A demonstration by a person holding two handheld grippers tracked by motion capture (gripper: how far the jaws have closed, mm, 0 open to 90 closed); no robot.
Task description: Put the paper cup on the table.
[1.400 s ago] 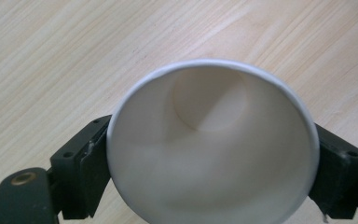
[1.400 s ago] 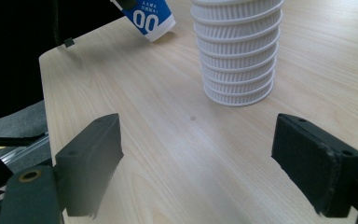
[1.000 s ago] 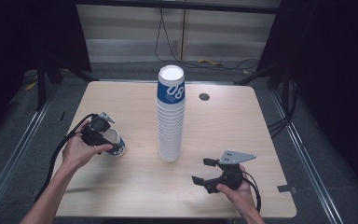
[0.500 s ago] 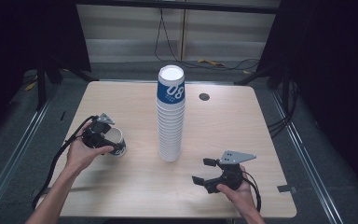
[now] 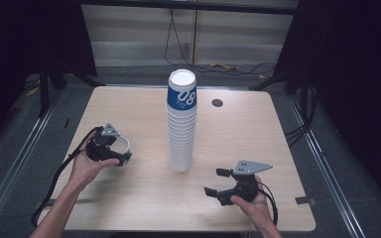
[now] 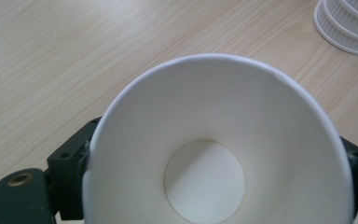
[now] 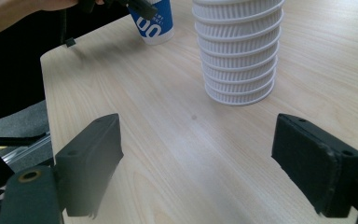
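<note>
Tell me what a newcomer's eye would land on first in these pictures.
The tall stack of paper cups stands mid-table, its top cup banded blue with white numerals. To its left, the left tool grips a single cup on both sides, its white inside gaping at that tool's camera. The right tool waits open and empty near the table's front right.

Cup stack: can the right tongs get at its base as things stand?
Probably yes. The right tongs stand open and empty, and bare table lies between them and the cup stack.
</note>
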